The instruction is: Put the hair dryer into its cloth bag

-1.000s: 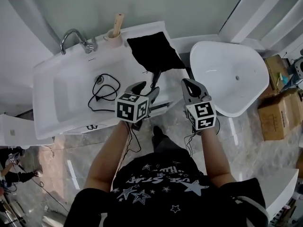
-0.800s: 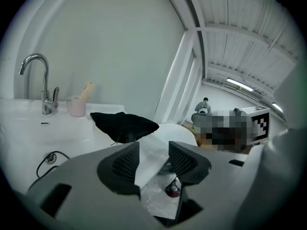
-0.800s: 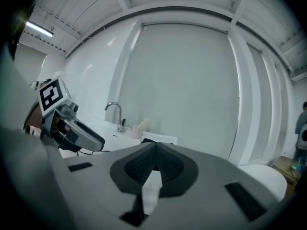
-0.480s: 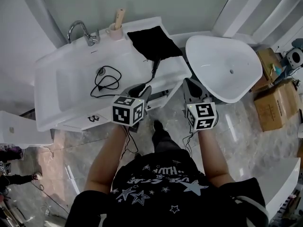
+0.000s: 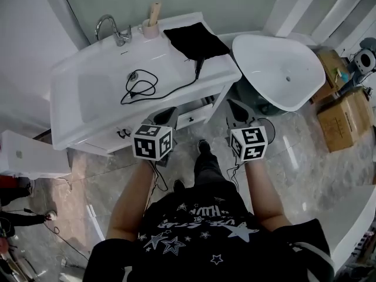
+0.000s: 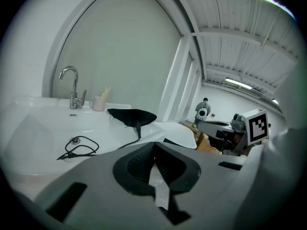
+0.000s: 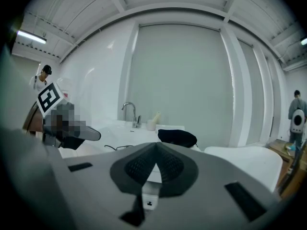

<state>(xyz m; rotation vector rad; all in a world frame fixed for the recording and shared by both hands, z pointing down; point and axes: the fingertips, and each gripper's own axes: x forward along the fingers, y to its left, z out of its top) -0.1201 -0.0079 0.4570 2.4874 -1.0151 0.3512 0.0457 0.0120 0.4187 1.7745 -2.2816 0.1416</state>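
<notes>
I have both grippers held in front of the white ceramic washbasin (image 5: 76,81), over the grey marbled floor (image 5: 294,157) and touching nothing. The left gripper (image 5: 171,110) has just been closing its jaws; in the left gripper view its dark ribbed pads now meet tip to tip with nothing between them. The right gripper (image 5: 231,103) is clenched as well, its pads pressed together on empty air.

The black cloth bag (image 5: 194,40) lies on the back right corner of the basin's counter, humped rather than flat. A short black stub pokes out from its near edge. From there a thin black power cord (image 5: 141,86) runs down into the bowl and coils beside the drain (image 5: 134,75). I see no part of the hair dryer's body outside the bag, so I cannot tell how it sits in there.

A curved chrome tap (image 5: 108,25) stands at the back of the basin, with a small beige cup (image 5: 151,29) holding a wooden stick between it and the bag. A white teardrop-shaped tub (image 5: 276,69) sits just right of the counter, and brown cardboard boxes (image 5: 343,119) lie beyond it
</notes>
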